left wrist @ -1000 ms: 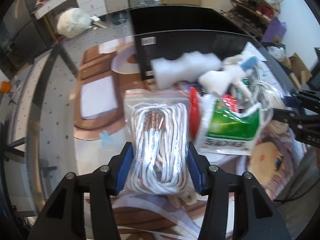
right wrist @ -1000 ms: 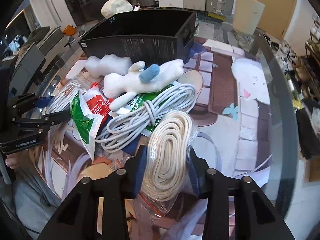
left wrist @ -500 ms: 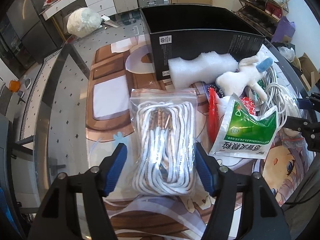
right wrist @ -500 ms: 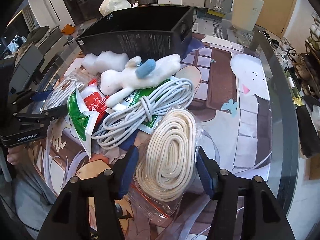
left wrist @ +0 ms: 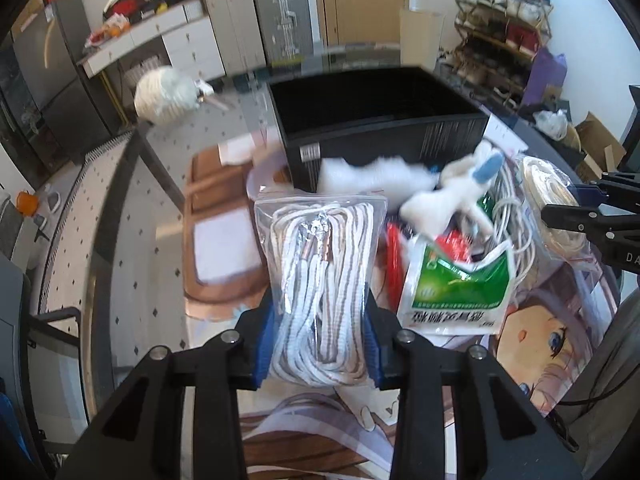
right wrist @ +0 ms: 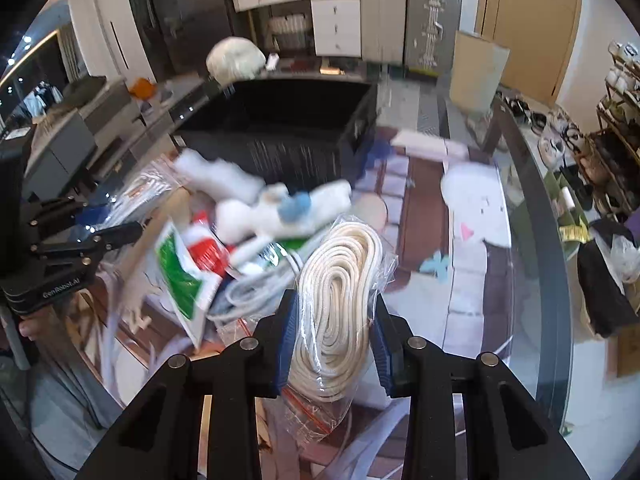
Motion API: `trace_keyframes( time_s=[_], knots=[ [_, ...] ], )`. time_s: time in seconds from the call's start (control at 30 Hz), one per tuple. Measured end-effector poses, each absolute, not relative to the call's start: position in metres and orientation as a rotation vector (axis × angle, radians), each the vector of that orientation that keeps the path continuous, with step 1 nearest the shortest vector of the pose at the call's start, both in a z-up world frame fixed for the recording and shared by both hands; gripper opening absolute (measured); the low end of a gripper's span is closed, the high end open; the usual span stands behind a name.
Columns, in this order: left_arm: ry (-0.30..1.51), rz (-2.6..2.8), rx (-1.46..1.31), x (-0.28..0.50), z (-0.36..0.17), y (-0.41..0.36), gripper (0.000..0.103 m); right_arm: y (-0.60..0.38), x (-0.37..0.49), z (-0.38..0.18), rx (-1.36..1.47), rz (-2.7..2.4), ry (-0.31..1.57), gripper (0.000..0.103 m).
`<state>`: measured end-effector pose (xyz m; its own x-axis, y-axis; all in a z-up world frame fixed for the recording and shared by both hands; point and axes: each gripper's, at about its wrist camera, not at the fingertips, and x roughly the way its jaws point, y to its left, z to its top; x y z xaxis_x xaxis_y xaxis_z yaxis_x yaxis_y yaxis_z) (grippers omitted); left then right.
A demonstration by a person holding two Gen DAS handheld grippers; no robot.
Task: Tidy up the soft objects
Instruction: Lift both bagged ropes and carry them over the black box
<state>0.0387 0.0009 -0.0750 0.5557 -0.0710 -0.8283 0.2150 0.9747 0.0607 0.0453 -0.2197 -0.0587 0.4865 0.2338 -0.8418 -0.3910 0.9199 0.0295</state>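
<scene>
surroundings: black box (left wrist: 380, 120), open-topped, at the far side of the printed mat (left wrist: 560, 344); its near wall faces the pile. white foam piece (left wrist: 368, 176) lies against that wall. plush toy (left wrist: 452, 196), white with a blue tuft, rests on the pile just in front of the box, between the two held bags. grey cable coil (left wrist: 508, 216) lies under the plush; green-and-white packet (left wrist: 460, 284) and a red packet (right wrist: 208, 252) sit beside it. the pile stands between both bags and the box.

item 1: bag of striped cord (left wrist: 320, 288), clear zip bag, clamped at its lower half between the blue pads of the left gripper (left wrist: 320, 344). long axis runs away from the camera toward the box; sealed top edge points at the box's near wall.

item 2: bag of cream rope (right wrist: 336, 304), clear bag, pinched at mid-length by the right gripper (right wrist: 334, 344). long axis runs forward, upper end leaning toward the plush; lower end with red seal strip hangs below the fingers.
</scene>
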Motion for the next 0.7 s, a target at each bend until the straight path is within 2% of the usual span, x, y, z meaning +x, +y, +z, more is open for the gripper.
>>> trace_keyframes(
  time_s=[0.23,0.43,0.7],
  knots=[
    [0.824,-0.193,0.153,0.029,-0.050,-0.001,0.036,-0.207,0.020,-0.024,-0.179,0.455,0.788,0.034],
    [0.598,-0.200,0.157,0.006,-0.016,0.000,0.036,-0.203,-0.007,0.003,-0.168,0.500,0.605,0.034],
    [0.389,-0.185,0.154,-0.019,0.009,0.007,0.036,-0.203,-0.046,0.033,-0.159,0.511,0.369,0.034]
  ],
)
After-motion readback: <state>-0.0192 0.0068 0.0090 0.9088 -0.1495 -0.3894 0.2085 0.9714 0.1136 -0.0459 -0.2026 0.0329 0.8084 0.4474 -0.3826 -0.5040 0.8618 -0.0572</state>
